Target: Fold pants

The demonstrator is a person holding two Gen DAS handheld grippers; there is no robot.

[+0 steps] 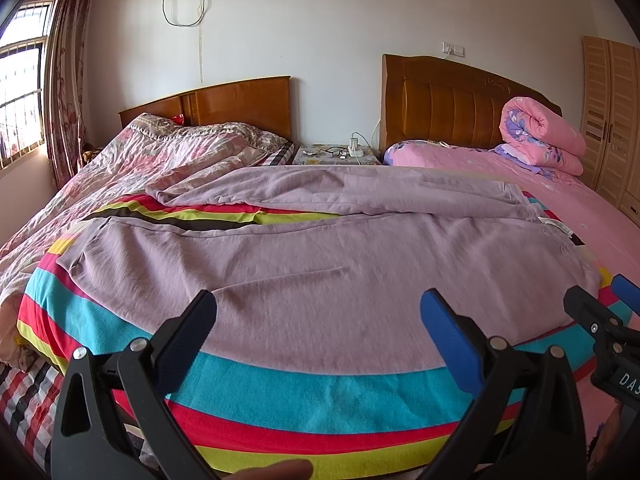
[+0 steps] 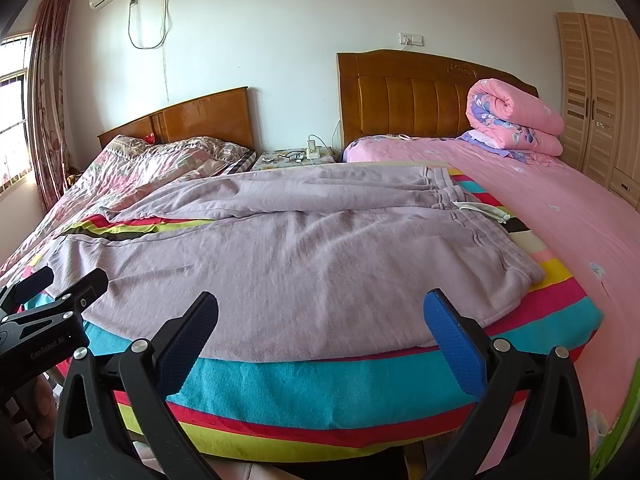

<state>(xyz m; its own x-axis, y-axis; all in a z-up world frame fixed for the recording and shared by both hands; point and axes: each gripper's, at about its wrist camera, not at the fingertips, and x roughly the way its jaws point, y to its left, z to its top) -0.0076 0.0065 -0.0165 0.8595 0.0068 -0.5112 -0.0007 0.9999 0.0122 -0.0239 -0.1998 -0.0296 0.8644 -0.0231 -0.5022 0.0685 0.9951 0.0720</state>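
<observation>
The left hand-held gripper (image 1: 318,312) and right hand-held gripper (image 2: 320,312) both gape wide, holding nothing, poised side by side above the near edge of the pants (image 1: 320,272). The mauve pants lie spread flat, waistband to the right, on a striped blanket (image 2: 320,388) across the bed (image 2: 580,232).

Both wrist cameras I operate sit low at the near bed edge, facing the headboards. My left view is set left of my right view; each catches the other gripper. Both share the pants (image 1: 304,256) closely.
</observation>
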